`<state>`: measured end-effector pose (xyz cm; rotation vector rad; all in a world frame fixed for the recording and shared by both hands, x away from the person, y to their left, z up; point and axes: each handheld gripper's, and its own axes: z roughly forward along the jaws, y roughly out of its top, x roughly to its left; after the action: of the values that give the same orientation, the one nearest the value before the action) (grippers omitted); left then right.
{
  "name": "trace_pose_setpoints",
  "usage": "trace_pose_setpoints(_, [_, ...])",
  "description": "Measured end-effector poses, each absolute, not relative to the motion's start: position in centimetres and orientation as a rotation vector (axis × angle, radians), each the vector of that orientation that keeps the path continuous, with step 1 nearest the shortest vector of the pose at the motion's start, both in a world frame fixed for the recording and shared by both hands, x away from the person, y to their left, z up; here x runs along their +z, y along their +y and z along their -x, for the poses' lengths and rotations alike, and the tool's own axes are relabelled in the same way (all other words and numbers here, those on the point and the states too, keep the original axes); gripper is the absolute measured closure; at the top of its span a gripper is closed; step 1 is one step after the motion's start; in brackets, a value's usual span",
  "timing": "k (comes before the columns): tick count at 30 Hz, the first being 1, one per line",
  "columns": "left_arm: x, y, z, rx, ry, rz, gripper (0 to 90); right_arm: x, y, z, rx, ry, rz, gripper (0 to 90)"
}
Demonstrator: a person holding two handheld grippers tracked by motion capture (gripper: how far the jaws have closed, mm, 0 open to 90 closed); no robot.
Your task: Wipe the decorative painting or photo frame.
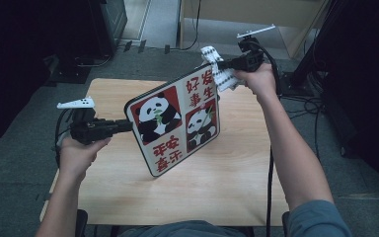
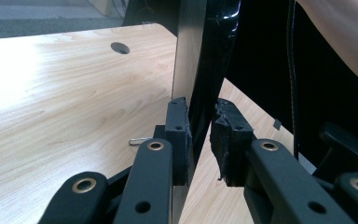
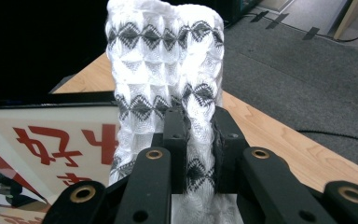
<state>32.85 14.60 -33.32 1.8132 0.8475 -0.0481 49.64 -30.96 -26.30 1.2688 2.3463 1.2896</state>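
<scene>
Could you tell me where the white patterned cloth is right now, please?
In the high view, the cloth is pinched in the right gripper at the upper right corner of the panda board, above the table's far right side.

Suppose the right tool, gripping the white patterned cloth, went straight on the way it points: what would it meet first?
Probably the panda board: the right tool points at its top corner, cloth leading; depth is uncertain.

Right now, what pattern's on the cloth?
White cloth with bands of dark grey diamonds; clearest in the right gripper view.

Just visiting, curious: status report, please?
Left gripper clamps panda tray edge, held tilted. Right gripper pinches white cloth at tray's top corner. Nothing in the way.
</scene>
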Motion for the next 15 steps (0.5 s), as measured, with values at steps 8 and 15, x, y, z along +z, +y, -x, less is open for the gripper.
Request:
trace_pose_setpoints(8, [-33.4,14.6,-32.9,-0.047,0.85,-1.811,77.1,-27.1,-31.2,-49.4,1.289,2.351,-1.274,79.7])
trace_pose_setpoints(15, [-33.4,14.6,-32.9,-0.047,0.85,-1.813,77.1,-28.0,-31.5,-49.3,1.278,2.358,-1.272,79.7])
